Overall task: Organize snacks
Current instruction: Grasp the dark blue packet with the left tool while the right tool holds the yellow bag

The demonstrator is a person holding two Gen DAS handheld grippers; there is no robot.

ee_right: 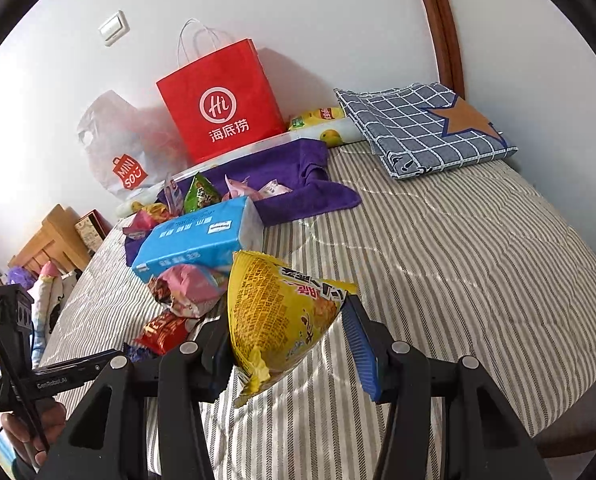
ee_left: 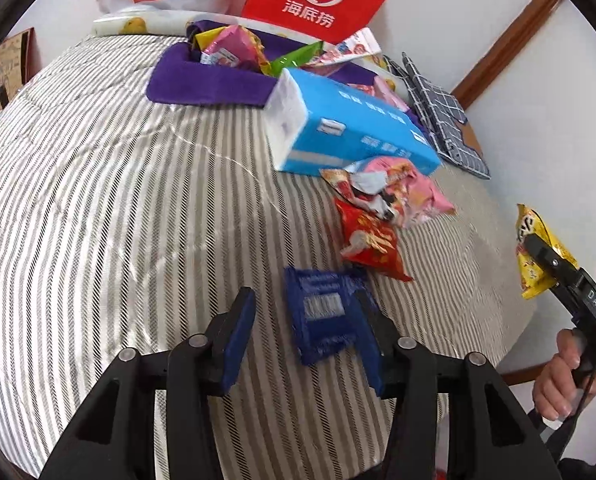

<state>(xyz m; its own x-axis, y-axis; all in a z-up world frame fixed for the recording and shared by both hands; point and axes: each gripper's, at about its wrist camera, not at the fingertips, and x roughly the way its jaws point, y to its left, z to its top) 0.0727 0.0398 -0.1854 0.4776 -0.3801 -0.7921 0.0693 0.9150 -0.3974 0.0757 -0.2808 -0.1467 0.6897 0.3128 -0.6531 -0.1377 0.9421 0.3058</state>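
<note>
My left gripper hangs open over the striped bed. A flat dark blue snack packet lies under it; the right pad overlaps the packet's edge and the left pad stands apart from it. My right gripper is shut on a yellow snack bag, held up above the bed. The left wrist view shows that yellow snack bag at the far right, in the right gripper. A red packet and a crumpled pink packet lie just beyond the blue one.
A blue tissue pack lies mid-bed. Behind it a purple cloth holds several snacks. A red paper bag and a white plastic bag stand at the wall. A checked pillow lies at the far right.
</note>
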